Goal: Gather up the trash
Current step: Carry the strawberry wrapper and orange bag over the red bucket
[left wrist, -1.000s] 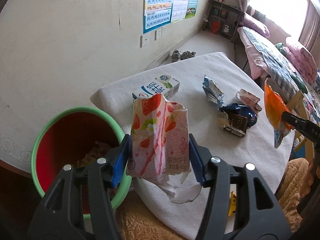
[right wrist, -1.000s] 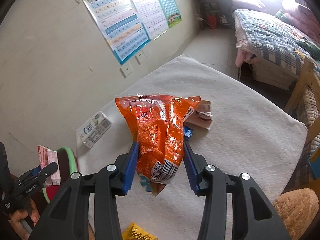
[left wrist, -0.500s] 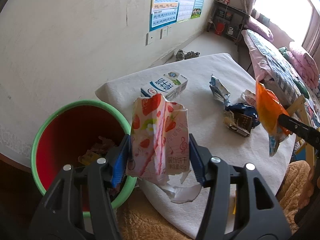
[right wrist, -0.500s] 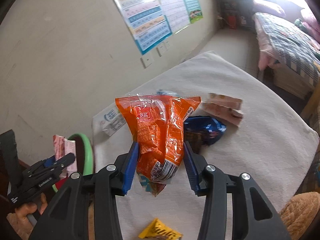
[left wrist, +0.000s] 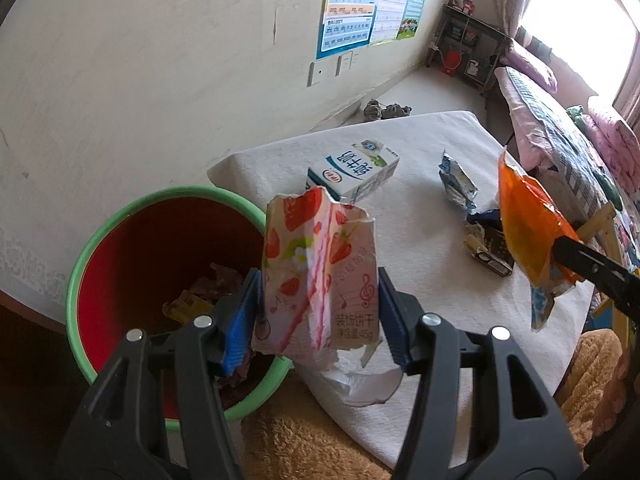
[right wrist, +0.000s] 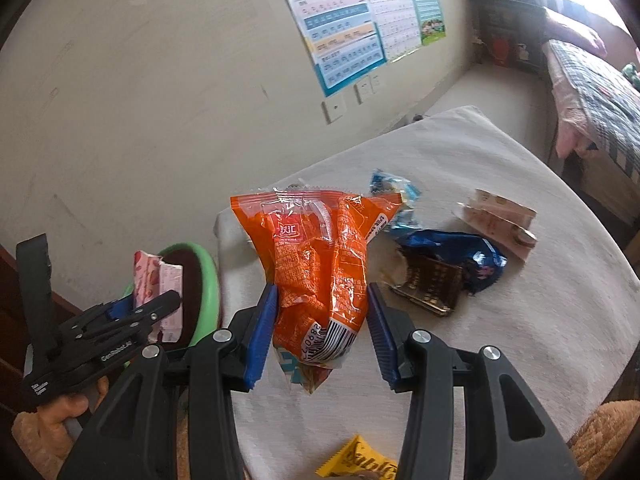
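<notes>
My left gripper [left wrist: 318, 320] is shut on a torn pink strawberry biscuit box [left wrist: 318, 276], held upright beside the rim of the red bin with a green rim [left wrist: 120, 220]. Wrappers lie at the bin's bottom. My right gripper [right wrist: 320, 332] is shut on an orange snack bag [right wrist: 316, 264], held above the white-clothed table [right wrist: 520, 320]. In the left wrist view the orange bag [left wrist: 524, 232] hangs at the right. The right wrist view shows the left gripper [right wrist: 132, 312] and pink box [right wrist: 158, 292] at the bin [right wrist: 208, 276].
On the table lie a milk carton [left wrist: 356, 172], a blue-white wrapper [left wrist: 456, 184], a dark blue wrapper [right wrist: 456, 256] with a brown packet [right wrist: 432, 284], a pale packet [right wrist: 500, 220] and a yellow packet [right wrist: 360, 460]. White paper [left wrist: 360, 384] hangs at the near edge. A bed [right wrist: 600, 92] stands right.
My right gripper has carried the orange bag leftward toward the bin. The left gripper with the pink box has stayed beside the bin.
</notes>
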The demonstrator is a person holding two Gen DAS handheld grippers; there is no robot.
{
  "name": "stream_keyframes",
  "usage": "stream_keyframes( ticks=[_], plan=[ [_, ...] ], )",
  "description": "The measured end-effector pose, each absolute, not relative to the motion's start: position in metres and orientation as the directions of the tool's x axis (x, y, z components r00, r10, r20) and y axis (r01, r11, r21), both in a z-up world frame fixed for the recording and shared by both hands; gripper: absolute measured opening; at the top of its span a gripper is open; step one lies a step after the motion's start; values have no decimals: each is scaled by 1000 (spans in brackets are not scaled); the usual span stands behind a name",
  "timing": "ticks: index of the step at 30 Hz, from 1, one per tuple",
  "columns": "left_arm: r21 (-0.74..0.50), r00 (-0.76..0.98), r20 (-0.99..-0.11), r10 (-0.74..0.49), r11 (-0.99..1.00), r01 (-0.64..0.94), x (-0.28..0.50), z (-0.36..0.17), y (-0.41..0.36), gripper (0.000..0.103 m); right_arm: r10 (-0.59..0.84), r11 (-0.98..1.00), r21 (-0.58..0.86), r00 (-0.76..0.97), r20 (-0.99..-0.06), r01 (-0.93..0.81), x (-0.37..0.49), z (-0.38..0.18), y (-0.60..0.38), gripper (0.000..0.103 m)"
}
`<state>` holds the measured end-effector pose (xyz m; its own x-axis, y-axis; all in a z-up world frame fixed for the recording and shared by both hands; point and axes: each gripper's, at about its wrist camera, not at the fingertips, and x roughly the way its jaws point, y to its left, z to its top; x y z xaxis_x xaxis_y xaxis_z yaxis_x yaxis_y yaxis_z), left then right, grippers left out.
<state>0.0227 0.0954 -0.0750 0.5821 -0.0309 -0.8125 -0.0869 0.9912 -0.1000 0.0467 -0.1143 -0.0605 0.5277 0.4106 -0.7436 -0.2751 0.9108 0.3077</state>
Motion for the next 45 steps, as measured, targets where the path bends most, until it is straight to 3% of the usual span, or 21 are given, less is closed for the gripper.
stream_keyframes(
  ticks=[45],
  plan=[
    [-67, 512, -854, 98, 953, -294, -11, -112, 198, 54, 525, 784, 251, 390, -757, -568, 45, -54, 43, 44]
  ],
)
